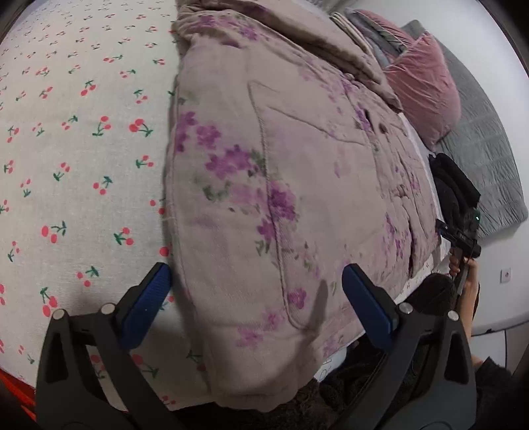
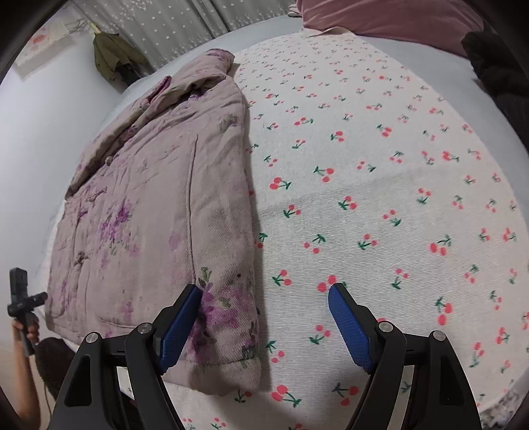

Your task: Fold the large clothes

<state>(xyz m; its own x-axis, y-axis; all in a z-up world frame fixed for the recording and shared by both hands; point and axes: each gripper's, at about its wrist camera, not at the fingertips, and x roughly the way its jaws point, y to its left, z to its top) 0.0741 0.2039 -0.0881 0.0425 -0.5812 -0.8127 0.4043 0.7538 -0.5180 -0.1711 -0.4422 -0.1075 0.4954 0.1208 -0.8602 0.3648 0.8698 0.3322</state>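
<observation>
Covering most of both views is a bed sheet (image 2: pixel 380 198), off-white and printed all over with small red cherries on green stems. It lies flat, with one faint crease running across it in the right wrist view. White walls (image 2: pixel 39 139) close in the room, and a pale curtain (image 2: pixel 185 29) dotted with tiny stars hangs behind the bed. A grey quilted mat (image 1: pixel 486 145) stands against the wall in the left wrist view.

On the sheet lies the jacket (image 1: pixel 281 185), a thick padded one in dusty pink with purple flower prints, its front up and its collar pointing away from the grippers. It sits along one edge of the bed, folded into a long block.

A pink velvet pillow (image 1: pixel 426 86) rests near the collar end, beside a dark fuzzy bundle (image 1: pixel 454 185). An olive-green cloth (image 2: pixel 112 56) hangs on the far wall.

The left gripper (image 1: pixel 256 307) is spread wide, its blue pads (image 1: pixel 148 304) either side of the jacket's near hem, gripping nothing. The right gripper (image 2: pixel 264 327) is likewise spread wide, with one pad by the jacket's near corner and the other over bare sheet.

No readable writing or labels appear anywhere.
</observation>
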